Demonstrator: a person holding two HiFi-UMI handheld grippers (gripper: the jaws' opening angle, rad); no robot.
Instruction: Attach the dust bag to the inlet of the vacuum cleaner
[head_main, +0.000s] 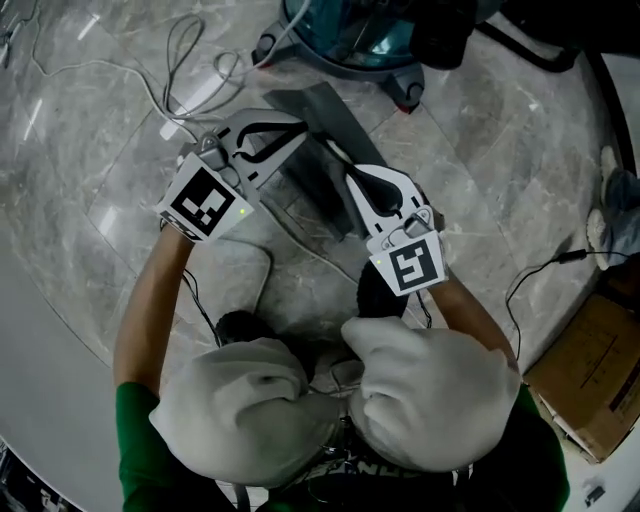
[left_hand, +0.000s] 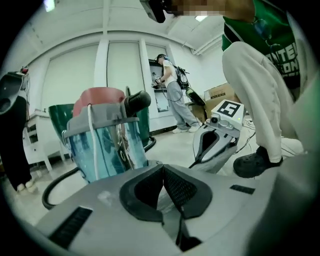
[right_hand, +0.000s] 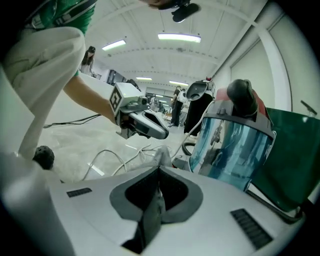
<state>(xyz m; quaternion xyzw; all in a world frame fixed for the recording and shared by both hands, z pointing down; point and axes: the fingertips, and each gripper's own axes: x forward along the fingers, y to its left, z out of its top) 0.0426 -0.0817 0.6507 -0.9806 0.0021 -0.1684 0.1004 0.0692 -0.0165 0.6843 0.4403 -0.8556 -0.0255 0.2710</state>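
As left claw (left_hand: 163, 168) and right claw (right_hand: 159, 170) clamp it | dust bag (head_main: 322, 118) between them

I count one vacuum cleaner (head_main: 350, 40). Near it there is one dust bag (head_main: 318, 150) and two grippers, the left gripper (head_main: 292, 135) and the right gripper (head_main: 355, 178). One cardboard box (head_main: 590, 385) sits well apart from the vacuum cleaner.
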